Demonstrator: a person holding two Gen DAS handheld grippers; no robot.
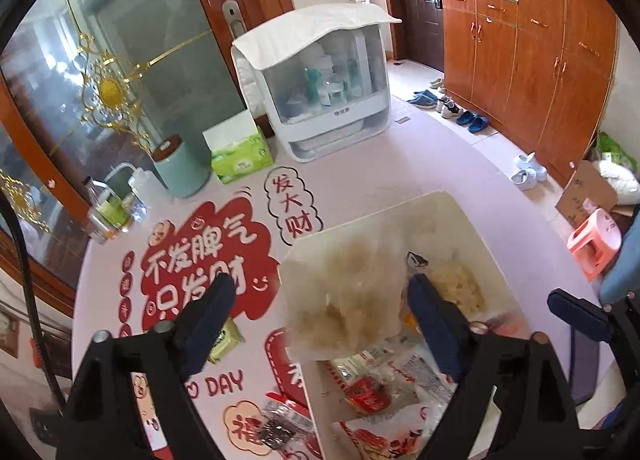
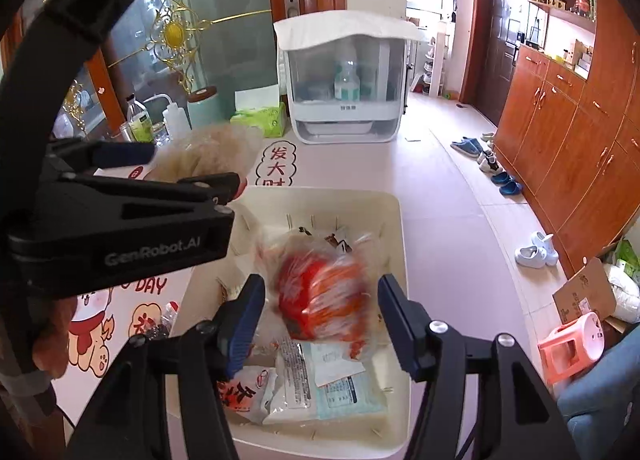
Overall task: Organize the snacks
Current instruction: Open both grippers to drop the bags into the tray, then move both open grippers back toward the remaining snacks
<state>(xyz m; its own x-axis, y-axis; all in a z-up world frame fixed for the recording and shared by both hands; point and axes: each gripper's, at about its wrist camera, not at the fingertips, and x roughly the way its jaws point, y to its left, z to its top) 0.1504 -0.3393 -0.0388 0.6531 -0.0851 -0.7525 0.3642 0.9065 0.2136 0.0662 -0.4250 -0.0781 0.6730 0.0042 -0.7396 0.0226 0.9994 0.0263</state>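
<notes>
A pale snack bag (image 1: 340,300) is seen between the released left gripper (image 1: 320,292) over the white bin (image 2: 394,219); an orange snack bag (image 2: 320,296), blurred, lies between the released right gripper (image 2: 320,300) inside it.

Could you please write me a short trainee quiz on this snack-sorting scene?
1. True or false: the left gripper is clamped on the pale snack bag.
2. The green tissue pack stands: A) in the bin; B) on the table beside the teal canister; C) on the floor.
3. What lies between the fingers of the right gripper, above the white bin?

Key
1. False: its jaws stand wide and do not press the bag.
2. B.
3. The orange-red snack bag, not pinched.
</notes>
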